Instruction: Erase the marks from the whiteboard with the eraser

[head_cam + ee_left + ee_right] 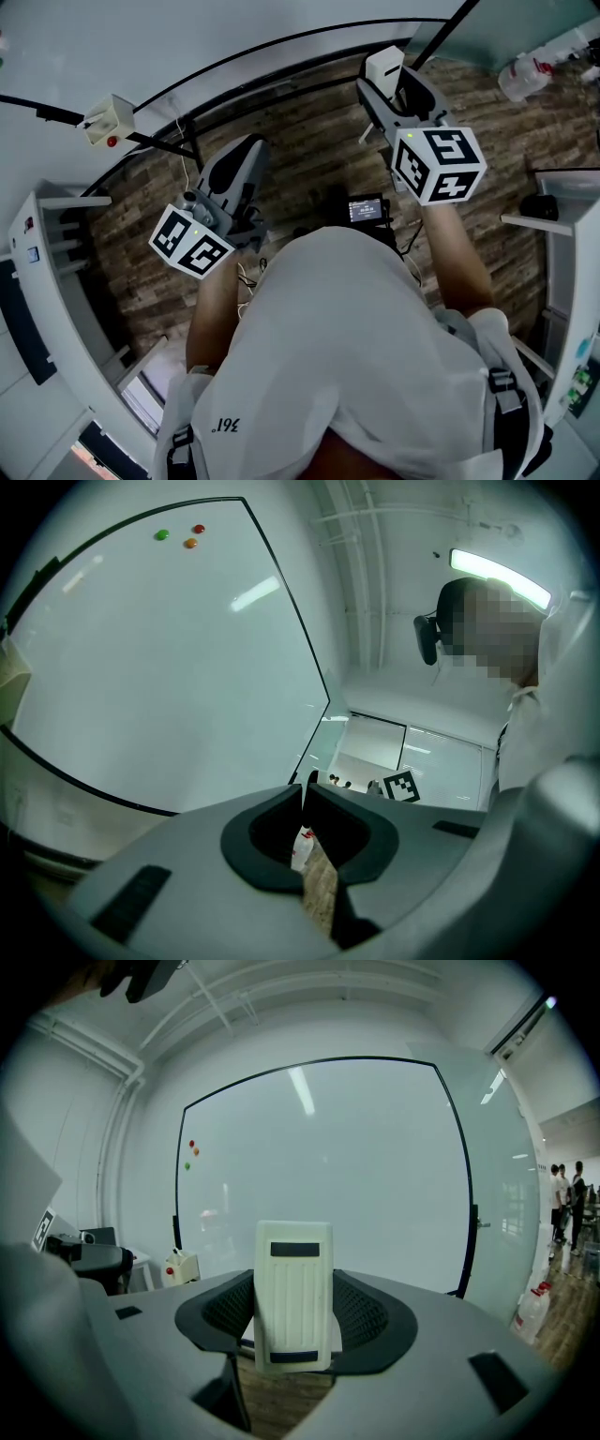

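Observation:
The whiteboard (187, 37) (169, 667) (328, 1147), black-rimmed, stands in front of me; I can make out no marks on it. My right gripper (394, 89) (295, 1316) is shut on a white ribbed eraser (383, 67) (293, 1293), which is held upright a short way off the board. My left gripper (246, 150) (305, 803) is lower and to the left. Its jaws are shut with nothing between them.
Three small magnets (178, 536) (191, 1154) sit in the board's upper left. A small cream box (110, 120) (183, 1267) hangs at its lower rim. A spray bottle (525, 75) (530, 1312) stands on the wood floor (309, 141). White shelves (56, 281) flank me.

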